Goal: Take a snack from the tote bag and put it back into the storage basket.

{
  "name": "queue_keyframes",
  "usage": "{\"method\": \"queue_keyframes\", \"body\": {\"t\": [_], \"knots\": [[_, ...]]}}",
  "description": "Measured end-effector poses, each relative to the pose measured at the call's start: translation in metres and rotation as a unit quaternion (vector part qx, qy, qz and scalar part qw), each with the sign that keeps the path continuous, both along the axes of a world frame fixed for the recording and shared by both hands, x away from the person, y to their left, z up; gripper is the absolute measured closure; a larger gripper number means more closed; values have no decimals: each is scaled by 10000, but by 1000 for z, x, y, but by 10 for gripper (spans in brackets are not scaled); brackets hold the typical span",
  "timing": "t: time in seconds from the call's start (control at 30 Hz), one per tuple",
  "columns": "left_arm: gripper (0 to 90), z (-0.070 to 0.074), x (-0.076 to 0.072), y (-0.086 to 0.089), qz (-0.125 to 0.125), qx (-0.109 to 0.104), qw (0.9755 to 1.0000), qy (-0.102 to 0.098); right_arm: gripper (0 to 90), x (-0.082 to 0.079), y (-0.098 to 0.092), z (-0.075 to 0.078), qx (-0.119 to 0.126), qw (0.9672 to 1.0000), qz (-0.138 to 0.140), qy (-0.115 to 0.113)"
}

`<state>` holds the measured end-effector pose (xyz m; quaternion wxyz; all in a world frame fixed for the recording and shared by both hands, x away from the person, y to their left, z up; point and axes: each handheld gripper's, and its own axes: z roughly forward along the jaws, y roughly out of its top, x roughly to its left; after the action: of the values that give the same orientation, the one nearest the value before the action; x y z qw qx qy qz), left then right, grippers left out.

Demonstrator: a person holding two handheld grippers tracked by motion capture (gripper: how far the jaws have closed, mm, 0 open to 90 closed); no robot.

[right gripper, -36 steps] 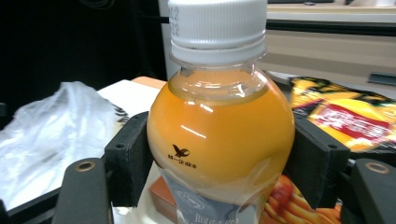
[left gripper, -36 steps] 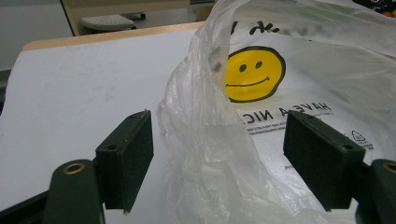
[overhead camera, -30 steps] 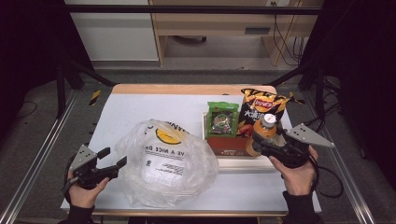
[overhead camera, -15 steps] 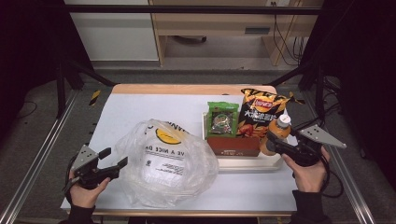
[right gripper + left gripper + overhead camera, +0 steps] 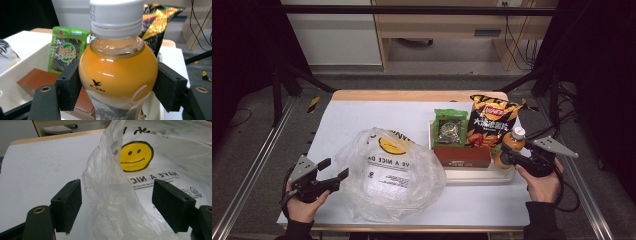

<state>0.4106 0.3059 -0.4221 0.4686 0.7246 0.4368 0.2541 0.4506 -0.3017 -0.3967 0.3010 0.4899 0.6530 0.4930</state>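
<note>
Nearest, at the front left of the white table [image 5: 362, 120]: holding the left gripper [image 5: 334, 168] spread open around a raised fold of the smiley-face plastic bag [image 5: 387, 172], pads clear of the film on either side. Expect thin, limp, slippery stuff there, weighing almost nothing and easily torn; better to pinch a gathered fold or the rim than a single layer. Further right, clamping the right gripper [image 5: 117, 82] on an orange juice bottle [image 5: 117, 67], pads pressed against the bulging shoulder below the white cap [image 5: 116, 12], at the right end of the white tray [image 5: 472, 176]; cannot tell whether standing on the tray or held just above it. Judging by the fill line, nearly full and so fairly heavy, with smooth rounded plastic likely to slide or swing in a loose pinch; safer to grip lower, on the labelled waist, and keep upright. Beyond, in the tray: a brown box [image 5: 462, 156], then a green seaweed packet [image 5: 450, 127] and a chip bag [image 5: 492, 120] propped behind.
</note>
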Motion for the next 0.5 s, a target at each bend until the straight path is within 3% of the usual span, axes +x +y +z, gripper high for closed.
{"method": "queue_keyframes", "body": {"t": [0.5], "knots": [[233,-1,1,-1,-6,19,10000,32,305,4,-6,-26,-168,9993,-95,322]]}}
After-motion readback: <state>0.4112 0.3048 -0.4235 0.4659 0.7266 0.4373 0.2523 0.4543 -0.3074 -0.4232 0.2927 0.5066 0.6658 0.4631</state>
